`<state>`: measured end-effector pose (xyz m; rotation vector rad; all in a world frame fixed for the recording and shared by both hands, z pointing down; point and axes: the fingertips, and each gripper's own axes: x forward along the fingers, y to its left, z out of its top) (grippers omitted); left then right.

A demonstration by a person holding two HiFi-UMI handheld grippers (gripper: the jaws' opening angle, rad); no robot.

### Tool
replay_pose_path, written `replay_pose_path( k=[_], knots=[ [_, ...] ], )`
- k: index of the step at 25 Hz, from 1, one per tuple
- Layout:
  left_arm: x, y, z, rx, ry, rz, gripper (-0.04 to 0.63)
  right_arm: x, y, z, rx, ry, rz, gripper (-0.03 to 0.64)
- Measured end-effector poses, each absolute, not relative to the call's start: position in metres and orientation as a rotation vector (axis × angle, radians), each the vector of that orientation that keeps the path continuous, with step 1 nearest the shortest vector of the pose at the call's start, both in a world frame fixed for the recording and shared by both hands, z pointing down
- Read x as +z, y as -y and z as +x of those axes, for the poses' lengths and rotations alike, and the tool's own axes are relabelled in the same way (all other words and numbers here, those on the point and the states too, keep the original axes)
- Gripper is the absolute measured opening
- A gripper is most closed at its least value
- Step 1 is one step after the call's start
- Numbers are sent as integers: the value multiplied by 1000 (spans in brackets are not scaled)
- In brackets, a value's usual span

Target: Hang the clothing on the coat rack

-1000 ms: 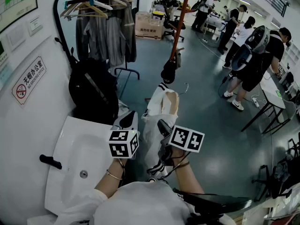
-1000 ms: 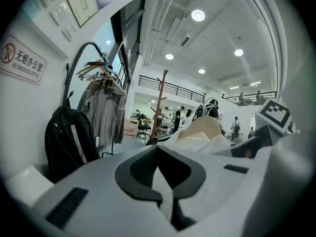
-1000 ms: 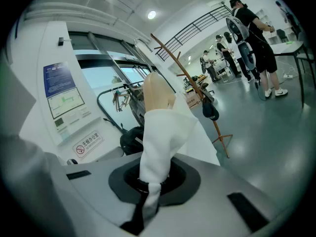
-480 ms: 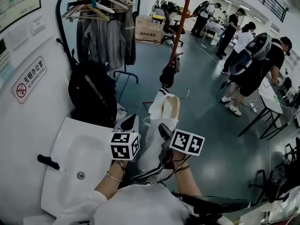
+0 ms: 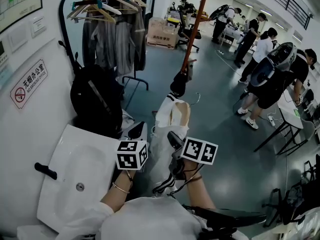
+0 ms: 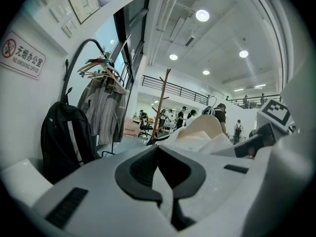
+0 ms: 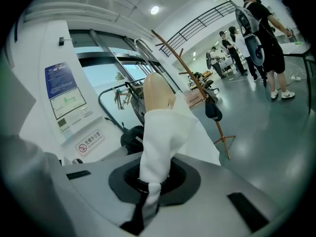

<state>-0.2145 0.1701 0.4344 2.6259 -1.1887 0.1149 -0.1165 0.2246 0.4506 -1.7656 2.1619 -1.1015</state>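
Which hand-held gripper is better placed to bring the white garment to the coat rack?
Right, probably: the right hand-held gripper is shut on the white garment, with the coat rack ahead. The left hand-held gripper sits beside it.

A red no-smoking sign (image 5: 30,84) is being carried by the white wall (image 5: 50,109). Against that wall a black clothes rail (image 5: 61,24) hung with grey garments (image 5: 112,39), a black backpack (image 5: 95,101) and a white basin (image 5: 75,174) are being kept. The glossy grey-green floor (image 5: 215,129) is being lit by round ceiling lamps (image 6: 202,15). Further back, a cardboard box (image 5: 162,33), an office chair (image 5: 187,31) and a table (image 5: 289,101) are being stood among by several people (image 5: 262,46). The upper level is being edged by a dark balcony railing (image 6: 182,90).
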Motion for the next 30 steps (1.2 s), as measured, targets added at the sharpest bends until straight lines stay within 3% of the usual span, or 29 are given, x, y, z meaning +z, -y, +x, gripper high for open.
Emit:
replay_pose_path(
  k=[30],
  knots=[
    [445,-65,-105,158,1225,2638,8,463,-117,-8,-1122,-2203,-1714,29]
  ],
)
